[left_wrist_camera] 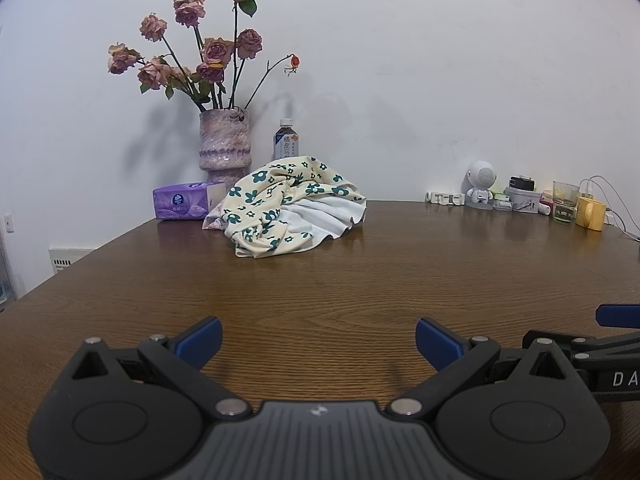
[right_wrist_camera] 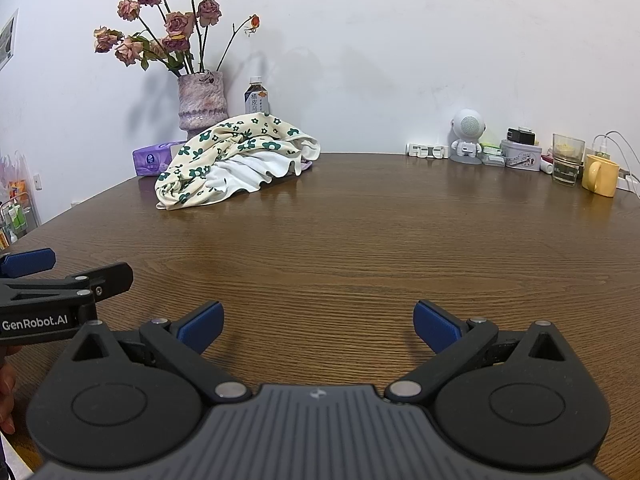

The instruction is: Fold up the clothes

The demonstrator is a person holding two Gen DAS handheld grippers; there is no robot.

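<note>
One wide wooden counter (left_wrist_camera: 360,272) lies bare in front of you, and your clothes (left_wrist_camera: 292,204) sit in a crumpled heap at its far left, just in front of the vase (left_wrist_camera: 225,144), a bottle (left_wrist_camera: 286,140) and a purple tissue box (left_wrist_camera: 182,201). Expect the cream cloth with green flowers and the white ruffled piece tucked into it to be light, limp and quick to slip or drag together, so they likely need separating first. Take hold at an edge or hem, perhaps the corner nearest you, not the bulk. Your left gripper (left_wrist_camera: 319,340) and right gripper (right_wrist_camera: 318,326) both hover low at the near edge, jaws spread wide, empty and well apart from the pile.
</note>
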